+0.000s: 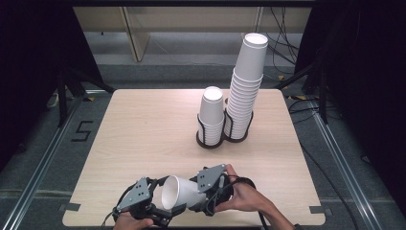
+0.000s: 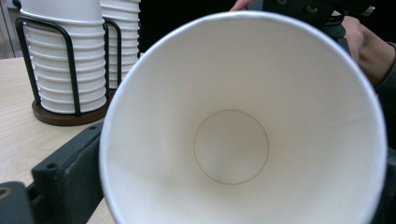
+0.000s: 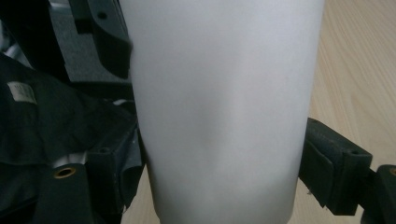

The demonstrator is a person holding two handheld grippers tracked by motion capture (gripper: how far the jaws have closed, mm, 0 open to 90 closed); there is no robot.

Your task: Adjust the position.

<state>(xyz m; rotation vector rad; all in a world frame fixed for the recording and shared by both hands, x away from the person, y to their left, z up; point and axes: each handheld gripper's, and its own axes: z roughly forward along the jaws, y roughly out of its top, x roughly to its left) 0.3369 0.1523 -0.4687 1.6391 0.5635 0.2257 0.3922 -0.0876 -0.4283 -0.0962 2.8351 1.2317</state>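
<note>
In the high view, a single white paper cup (image 1: 179,193) lies on its side at the bottom centre of the frame, above the near edge of the desk (image 1: 143,129). Its open mouth points to the lower left and its base points to the right. The cup is between the two claws.

The right claw (image 1: 203,201) is just right of the cup, with the person's right hand (image 1: 244,196) behind it. In the right gripper view, the wall of the cup stands in the middle of the frame, and a black jaw sits against it on each side at the bottom. The wall looks a little pressed in there, so this claw is clamped on the cup.

The left claw (image 1: 160,211) is at the lower left of the cup, near its rim. In the left gripper view the camera looks straight into the mouth of the cup, down to the round bottom. One black jaw shows at the lower left, just outside the rim; the jaws stand apart and do not press on the cup.

Farther up the desk, right of centre, a black wire holder (image 1: 222,136) carries two stacks: a short cup stack (image 1: 211,112) on the left and a tall cup stack (image 1: 246,81) just beside it on the right. They stand well apart from the claws.
</note>
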